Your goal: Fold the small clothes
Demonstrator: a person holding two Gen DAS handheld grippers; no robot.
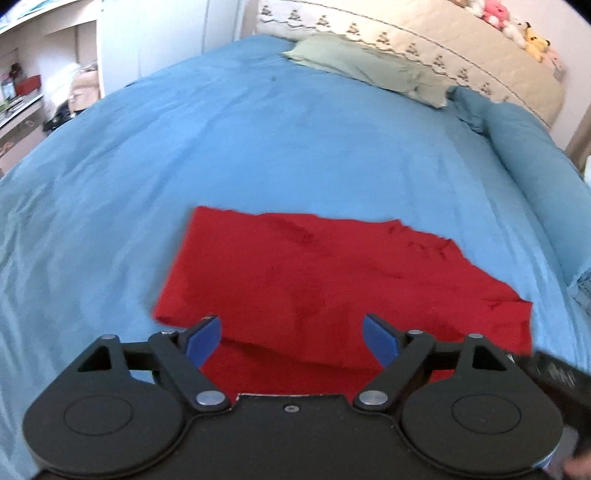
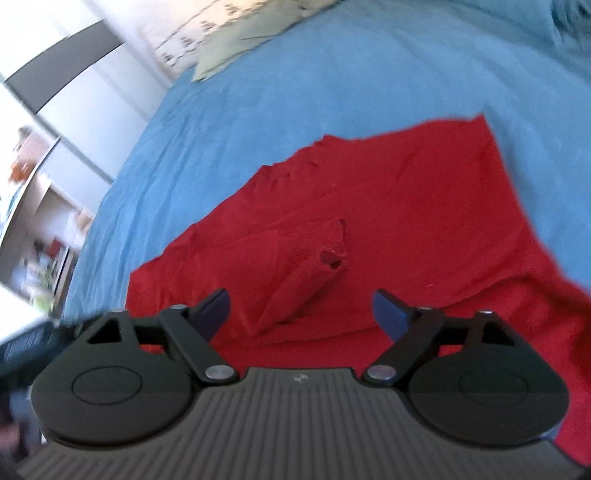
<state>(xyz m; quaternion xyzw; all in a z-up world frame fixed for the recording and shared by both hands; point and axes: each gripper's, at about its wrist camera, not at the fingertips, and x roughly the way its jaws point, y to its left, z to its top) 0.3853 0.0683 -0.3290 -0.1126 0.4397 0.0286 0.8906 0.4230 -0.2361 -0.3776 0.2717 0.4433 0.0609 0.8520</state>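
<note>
A red garment (image 1: 314,280) lies spread on the blue bedsheet (image 1: 258,147). In the left wrist view my left gripper (image 1: 291,338) is open and empty, its blue fingertips (image 1: 205,341) just above the garment's near edge. In the right wrist view the same red garment (image 2: 406,221) fills the middle, with a folded-in sleeve and ribbed cuff (image 2: 317,254) lying on top. My right gripper (image 2: 301,314) is open and empty, hovering over the garment near that sleeve.
A pale green pillow (image 1: 365,66) and a patterned cream quilt (image 1: 424,40) lie at the bed's far end. A rolled blue duvet (image 1: 535,173) runs along the right. Shelves (image 1: 26,92) stand left. Soft toys (image 1: 509,26) sit at far right.
</note>
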